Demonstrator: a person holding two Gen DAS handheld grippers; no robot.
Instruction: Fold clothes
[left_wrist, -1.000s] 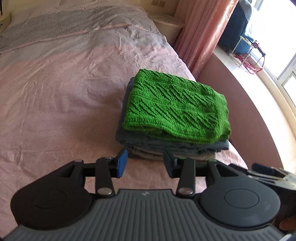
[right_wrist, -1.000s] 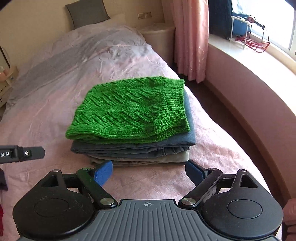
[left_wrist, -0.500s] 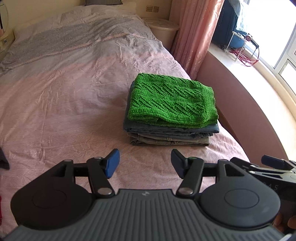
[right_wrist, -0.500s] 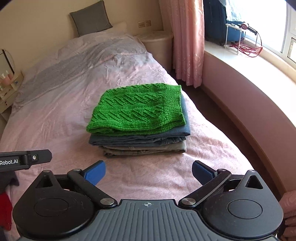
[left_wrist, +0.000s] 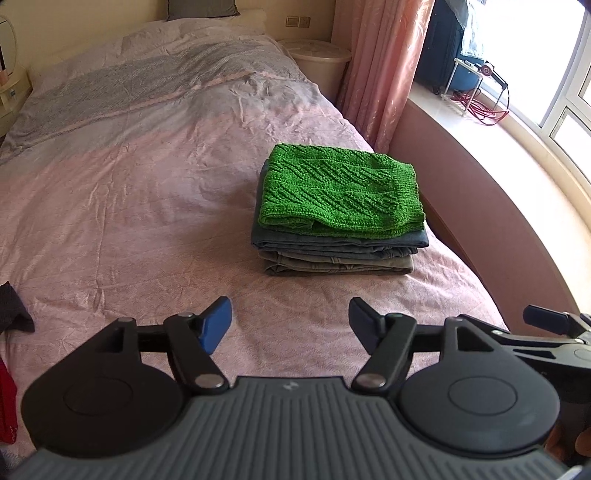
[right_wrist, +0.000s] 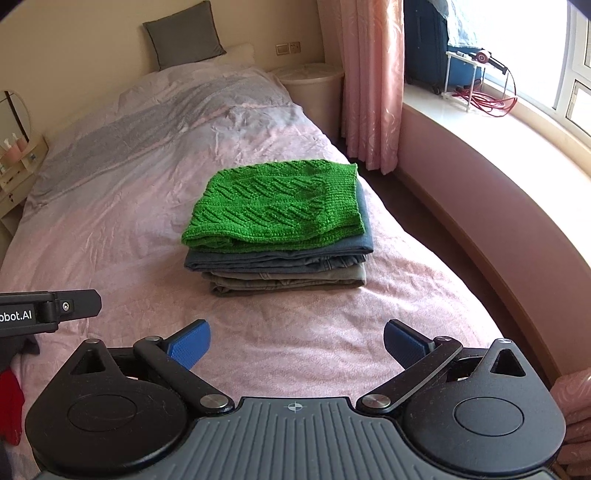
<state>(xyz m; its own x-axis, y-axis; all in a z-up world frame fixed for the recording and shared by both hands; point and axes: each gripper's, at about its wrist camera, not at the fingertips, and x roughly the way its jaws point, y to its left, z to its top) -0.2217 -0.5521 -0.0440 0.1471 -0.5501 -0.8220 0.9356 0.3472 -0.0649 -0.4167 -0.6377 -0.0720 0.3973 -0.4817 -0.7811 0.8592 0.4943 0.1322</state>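
Note:
A folded green knit sweater (left_wrist: 340, 192) (right_wrist: 277, 206) lies on top of a neat stack of folded jeans (left_wrist: 336, 254) (right_wrist: 284, 269) near the right edge of the pink bed (left_wrist: 122, 206) (right_wrist: 110, 221). My left gripper (left_wrist: 290, 323) is open and holds nothing, well short of the stack. The right gripper (right_wrist: 295, 341) is also open and empty, hovering over the bedsheet in front of the stack. Each wrist view catches a part of the other gripper at its side edge.
A dark garment (left_wrist: 11, 308) and a red one (left_wrist: 7, 402) (right_wrist: 11, 406) lie at the left edge of the bed. Pink curtains (right_wrist: 369, 81), a curved window ledge (right_wrist: 498, 206) and a round white bedside table (left_wrist: 317, 59) stand to the right.
Both grippers have pulled back from the stack, which now looks smaller and farther. The left gripper's jaws have spread wider. The stack has not moved.

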